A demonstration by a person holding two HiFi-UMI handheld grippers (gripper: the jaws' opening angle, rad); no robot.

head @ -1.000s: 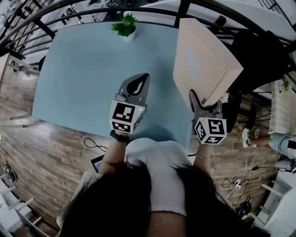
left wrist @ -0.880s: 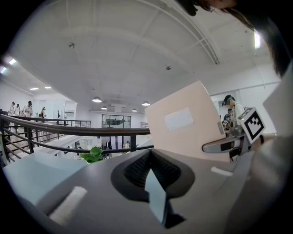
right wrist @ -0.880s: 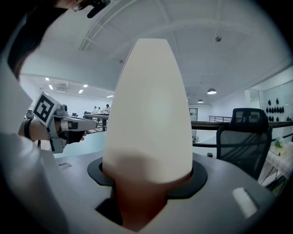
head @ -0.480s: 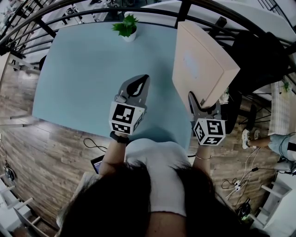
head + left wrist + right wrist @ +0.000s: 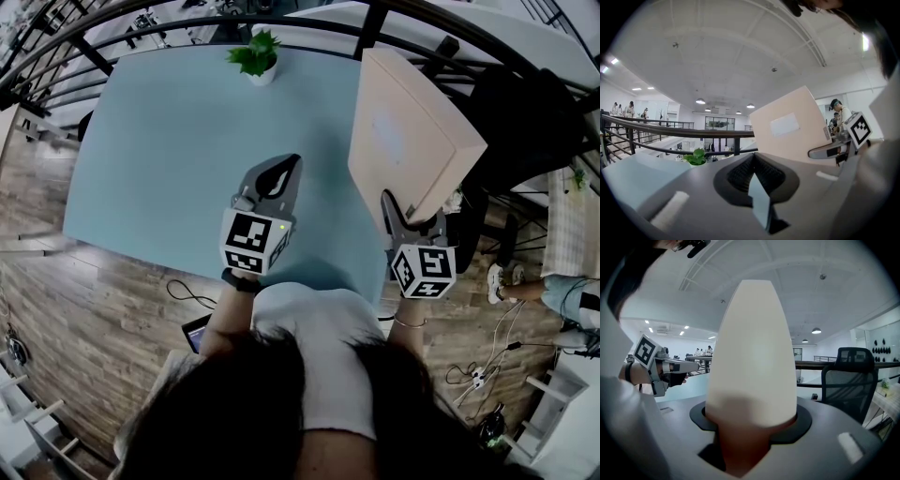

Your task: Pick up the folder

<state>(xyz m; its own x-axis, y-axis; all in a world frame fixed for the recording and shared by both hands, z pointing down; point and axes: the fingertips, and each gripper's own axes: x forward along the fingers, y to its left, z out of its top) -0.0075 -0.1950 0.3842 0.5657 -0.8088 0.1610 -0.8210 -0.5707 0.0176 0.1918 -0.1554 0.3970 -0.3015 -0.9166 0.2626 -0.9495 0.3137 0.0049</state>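
Note:
The folder [image 5: 408,131] is a thick beige file with a pale label, held up tilted over the table's right edge. My right gripper [image 5: 410,212] is shut on its lower end, jaws wide round its spine. In the right gripper view the folder [image 5: 754,357] fills the gap between the jaws of the right gripper [image 5: 750,427]. My left gripper [image 5: 286,166] hovers over the light blue table [image 5: 159,150], shut and empty. In the left gripper view, the shut left gripper [image 5: 754,176] points past the folder [image 5: 787,126] and the right gripper [image 5: 834,149].
A small potted plant [image 5: 255,52] stands at the table's far edge, in front of a black railing [image 5: 187,19]. A dark office chair [image 5: 525,112] sits right of the folder. Cables lie on the wooden floor [image 5: 103,309] below.

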